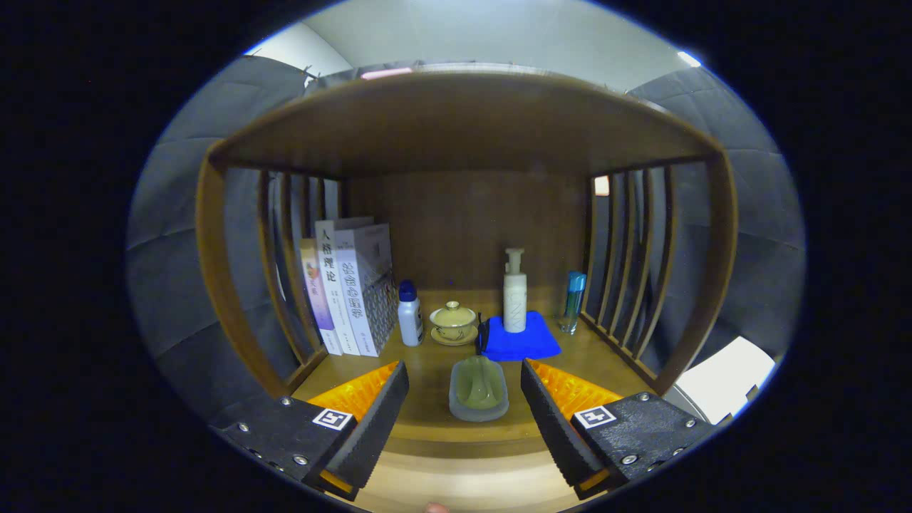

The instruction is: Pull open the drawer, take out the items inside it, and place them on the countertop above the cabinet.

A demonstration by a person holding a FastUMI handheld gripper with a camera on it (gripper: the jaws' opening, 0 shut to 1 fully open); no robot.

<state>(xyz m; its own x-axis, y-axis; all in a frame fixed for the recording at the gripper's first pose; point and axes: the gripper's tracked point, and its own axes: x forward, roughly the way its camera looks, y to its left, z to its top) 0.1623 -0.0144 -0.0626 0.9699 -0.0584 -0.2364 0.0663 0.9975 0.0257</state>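
Holding the gripper [463, 368] level at the front of the cabinet, jaws spread wide and clamping on nothing. Looking over a pale wooden band [463, 484] nearest the fingers (possibly the drawer's top edge, hard to tell). Judging the drawer to be lying below the countertop [427, 356], under its front lip.

Seeing a green dish [479, 392] sitting on the countertop between the fingertips, touching neither. Backing straight off before dropping, so as not to be nudging the dish. Keeping the fingers apart while lowering, then closing squarely on the next item.

Further in, noting a blue cloth [524, 345] under a pump bottle [514, 296], a lidded cup [453, 320], a white bottle [410, 317] and books [353, 292]. Saving the bare wood near the front for later placements.
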